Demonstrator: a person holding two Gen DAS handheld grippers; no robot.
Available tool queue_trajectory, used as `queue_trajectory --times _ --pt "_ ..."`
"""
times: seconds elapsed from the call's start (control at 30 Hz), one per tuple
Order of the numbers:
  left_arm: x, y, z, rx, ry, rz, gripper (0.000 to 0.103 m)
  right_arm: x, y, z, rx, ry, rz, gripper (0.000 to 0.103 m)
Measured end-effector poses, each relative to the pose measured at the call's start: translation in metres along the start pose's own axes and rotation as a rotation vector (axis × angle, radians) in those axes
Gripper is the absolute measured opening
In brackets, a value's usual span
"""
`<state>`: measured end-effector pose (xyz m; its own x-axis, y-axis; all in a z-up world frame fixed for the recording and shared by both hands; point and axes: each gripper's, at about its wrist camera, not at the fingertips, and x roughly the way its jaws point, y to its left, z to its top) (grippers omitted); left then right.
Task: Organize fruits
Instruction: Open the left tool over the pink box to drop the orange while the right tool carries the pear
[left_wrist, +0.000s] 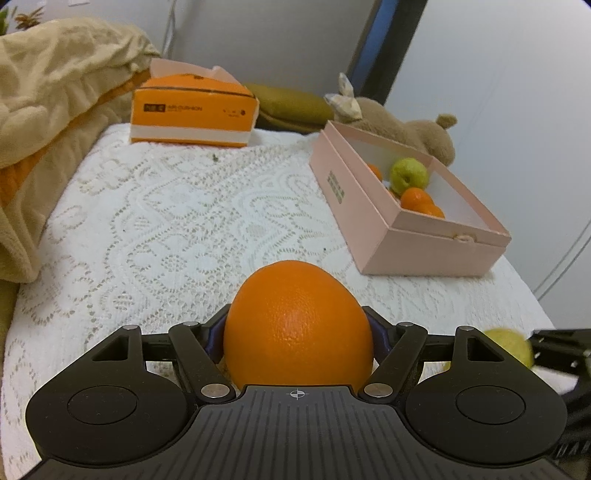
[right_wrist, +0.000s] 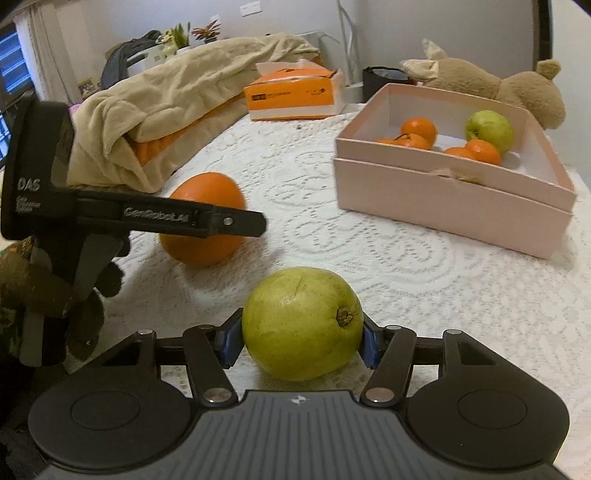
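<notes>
Gripping fruit on the lace-covered bed: the left gripper (left_wrist: 297, 332) pinches the big orange (left_wrist: 297, 325), while the right gripper (right_wrist: 301, 341) pinches the green pear (right_wrist: 303, 325). Next, I judge, both lift toward the pink box (right_wrist: 443, 195) ahead to the right.

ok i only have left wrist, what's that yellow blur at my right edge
Observer: A green fruit, with the right gripper closed on both its sides.
Operator: is my orange lifted yet
Observer: No, the orange sits on the cloth.
Operator: room left in the box
Observer: Yes, the box floor is bare at its near right corner.
</notes>
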<state>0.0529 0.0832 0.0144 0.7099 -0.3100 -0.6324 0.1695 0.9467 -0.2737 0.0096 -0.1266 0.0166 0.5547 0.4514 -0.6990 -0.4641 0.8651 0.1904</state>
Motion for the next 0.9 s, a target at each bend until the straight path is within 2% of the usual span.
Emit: queue_trajectory --times 0.1,0.2,0.27,0.33,0.43,0.5,0.6,0.67,0.7,0.9 --pt "-0.017 -0.014 0.01 0.032 -0.071 -0.036 0.077 -0.021 -0.015 0.013 0.017 -0.072 -0.058 0.059" --pt "-0.059 -0.041 0.043 0.079 -0.248 -0.157 0.077 -0.067 -0.033 0.048 0.025 -0.223 -0.111 0.059" --pt "-0.082 -0.058 0.071 0.092 -0.356 -0.225 0.077 -0.1 -0.04 0.076 0.016 -0.354 -0.187 0.059" --pt "-0.095 -0.07 0.096 0.079 -0.428 -0.282 0.077 -0.124 -0.042 0.1 -0.005 -0.469 -0.282 0.059" --pt "-0.094 -0.088 0.127 0.086 -0.508 -0.347 0.077 -0.139 -0.045 0.127 -0.02 -0.572 -0.405 0.059" --pt "-0.075 -0.095 0.145 0.061 -0.474 -0.385 0.077 -0.139 -0.05 0.138 -0.013 -0.591 -0.432 0.059" --pt "-0.02 -0.1 0.16 0.016 -0.293 -0.405 0.077 -0.126 -0.067 0.149 0.039 -0.558 -0.41 0.059" --pt "0.025 -0.105 0.158 0.046 -0.168 -0.337 0.077 -0.112 -0.078 0.151 0.069 -0.512 -0.395 0.059" --pt "0.042 -0.108 0.153 0.072 -0.13 -0.3 0.077 -0.105 -0.083 0.15 0.081 -0.491 -0.392 0.059" --pt "0.122 -0.115 0.123 0.25 0.017 -0.159 0.077 -0.057 -0.116 0.13 0.135 -0.356 -0.371 0.059"
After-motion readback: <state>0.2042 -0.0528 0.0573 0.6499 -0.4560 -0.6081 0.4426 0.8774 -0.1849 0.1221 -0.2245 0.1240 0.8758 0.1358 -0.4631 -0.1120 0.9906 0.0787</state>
